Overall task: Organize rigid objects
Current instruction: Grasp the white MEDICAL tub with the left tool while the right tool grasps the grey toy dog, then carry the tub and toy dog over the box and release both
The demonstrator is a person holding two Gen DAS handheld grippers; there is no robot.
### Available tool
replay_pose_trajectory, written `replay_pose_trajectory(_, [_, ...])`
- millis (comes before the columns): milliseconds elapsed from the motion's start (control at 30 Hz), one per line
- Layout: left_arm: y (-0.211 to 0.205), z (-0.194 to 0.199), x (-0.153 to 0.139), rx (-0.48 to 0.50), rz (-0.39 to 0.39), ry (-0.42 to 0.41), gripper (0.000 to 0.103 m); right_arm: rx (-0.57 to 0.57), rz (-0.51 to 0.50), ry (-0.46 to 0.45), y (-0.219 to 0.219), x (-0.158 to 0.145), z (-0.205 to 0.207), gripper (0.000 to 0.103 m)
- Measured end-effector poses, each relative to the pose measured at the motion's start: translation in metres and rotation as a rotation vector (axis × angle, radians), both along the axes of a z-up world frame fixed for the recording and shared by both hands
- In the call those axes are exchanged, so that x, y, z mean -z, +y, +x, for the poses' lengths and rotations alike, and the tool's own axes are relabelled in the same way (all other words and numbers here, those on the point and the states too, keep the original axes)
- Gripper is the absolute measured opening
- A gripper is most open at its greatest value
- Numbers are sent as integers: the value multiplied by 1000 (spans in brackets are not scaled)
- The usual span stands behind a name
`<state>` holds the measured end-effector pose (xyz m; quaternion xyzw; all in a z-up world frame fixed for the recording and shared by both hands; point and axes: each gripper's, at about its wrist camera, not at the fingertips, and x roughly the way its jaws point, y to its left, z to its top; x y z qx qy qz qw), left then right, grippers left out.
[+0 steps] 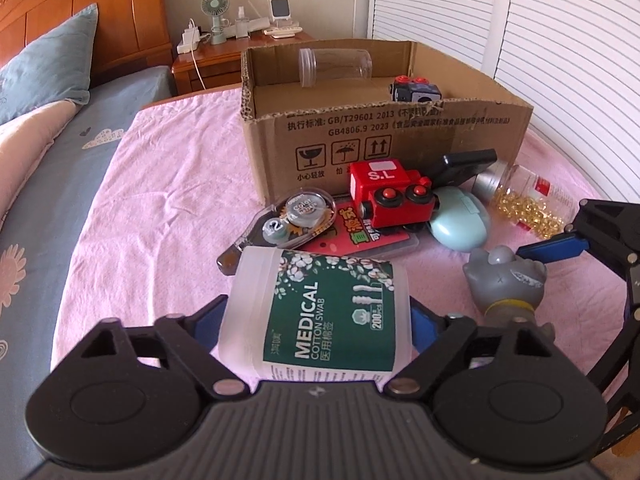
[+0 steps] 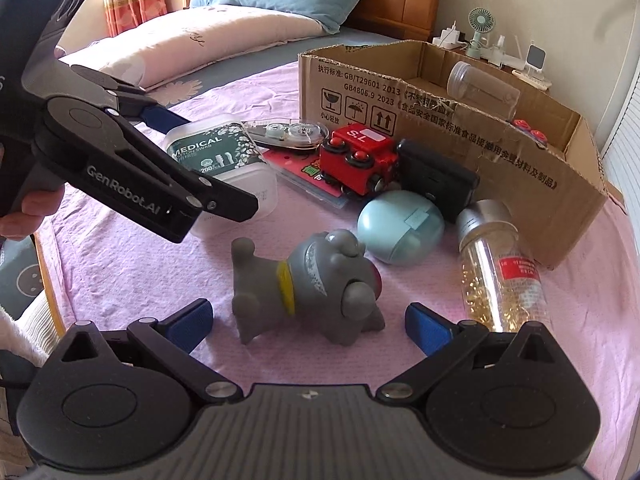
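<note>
Big cardboard box [image 1: 400,136] sits on the bed's pink sheet [image 1: 168,184], clear jar [image 1: 335,67] lying inside. Left claw [image 1: 318,320] is clamped around the cotton swab tub [image 1: 320,312], down by the sheet. Right claw [image 2: 308,326] is spread apart, either side of the grey dog toy [image 2: 308,284], not touching.
</note>
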<state>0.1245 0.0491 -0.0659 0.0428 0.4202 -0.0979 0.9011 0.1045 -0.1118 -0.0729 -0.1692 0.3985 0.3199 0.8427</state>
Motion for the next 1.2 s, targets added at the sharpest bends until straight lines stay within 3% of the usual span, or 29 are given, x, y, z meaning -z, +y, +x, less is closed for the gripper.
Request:
replay_pose_trajectory(267, [1,1,1,1,-10,8,85,-32,-3,-9,4,0,10,103])
replay_pose_trajectory(433, [1,1,1,2,-13,12,85,-64,-4,2,11,-4,5,89])
replay_pose_trajectory(600, [3,-1,-2,8,-21,4,84,-94,-21,36,14,-6,-4,89])
replay_pose_trajectory(1200, [-2,-1,-6,59,14,8,83,-31,-21,3,15,-10,-4,77])
